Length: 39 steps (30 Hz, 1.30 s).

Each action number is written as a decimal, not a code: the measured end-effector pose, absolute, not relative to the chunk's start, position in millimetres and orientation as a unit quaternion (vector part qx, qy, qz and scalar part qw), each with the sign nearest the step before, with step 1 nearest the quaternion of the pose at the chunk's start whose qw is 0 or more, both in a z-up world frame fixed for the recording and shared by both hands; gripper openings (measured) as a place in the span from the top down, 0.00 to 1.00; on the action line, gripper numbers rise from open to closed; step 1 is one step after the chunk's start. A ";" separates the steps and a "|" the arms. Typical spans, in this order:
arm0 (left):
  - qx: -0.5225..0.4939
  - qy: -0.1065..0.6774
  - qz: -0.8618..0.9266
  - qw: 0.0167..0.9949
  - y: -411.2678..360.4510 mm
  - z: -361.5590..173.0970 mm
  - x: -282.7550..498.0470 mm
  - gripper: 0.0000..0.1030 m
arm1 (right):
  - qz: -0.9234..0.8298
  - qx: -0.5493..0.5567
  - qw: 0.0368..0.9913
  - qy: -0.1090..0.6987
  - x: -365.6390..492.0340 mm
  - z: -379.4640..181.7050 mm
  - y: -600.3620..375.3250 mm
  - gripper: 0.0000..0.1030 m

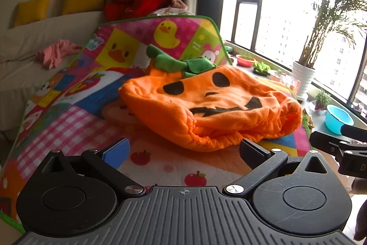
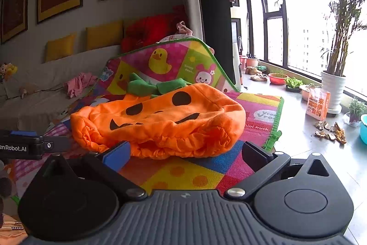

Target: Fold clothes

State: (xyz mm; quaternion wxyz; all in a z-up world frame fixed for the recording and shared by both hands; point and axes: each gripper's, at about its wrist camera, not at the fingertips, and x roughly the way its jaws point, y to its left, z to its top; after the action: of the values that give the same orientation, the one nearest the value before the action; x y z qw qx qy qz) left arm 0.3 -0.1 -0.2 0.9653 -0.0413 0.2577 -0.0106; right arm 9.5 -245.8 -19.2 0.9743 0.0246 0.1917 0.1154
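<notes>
Left claw [image 1: 184, 149] open, empty, near pumpkin costume [image 1: 213, 105] on play mat [image 1: 75, 116].

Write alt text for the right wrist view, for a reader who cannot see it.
An orange pumpkin costume with a black jack-o'-lantern face and green stem lies crumpled on a colourful play mat. The right tongs are open just short of its gathered hem, holding nothing.

1. The left hand-held gripper [image 1: 184, 149] is showing a grey ribbed base plate, two black round discs and black link arms with silver screws.
2. One of its fingers [image 1: 117, 150] is wearing a blue pad; the other is black.
3. The right hand-held gripper [image 2: 185, 153] is looking identical, its ribbed plate bearing a small white mark.
</notes>
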 end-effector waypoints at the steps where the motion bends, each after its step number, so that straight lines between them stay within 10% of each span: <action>1: -0.041 0.259 -0.010 0.965 -0.2 -0.5 0.7 0.00 | 0.116 0.023 0.974 0.194 9.0 -19.3 -245.0 0.00; 39: -0.041 0.284 -0.013 0.958 4.0 -4.5 9.1 0.00 | 0.114 0.032 0.969 0.217 14.5 -24.6 -249.5 0.00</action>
State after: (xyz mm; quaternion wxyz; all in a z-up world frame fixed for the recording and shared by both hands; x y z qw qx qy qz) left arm 9.1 4.0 -4.5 0.9579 -0.0411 0.2839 -0.0133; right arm 14.5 -249.5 -24.6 0.9691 0.0323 0.2165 0.1137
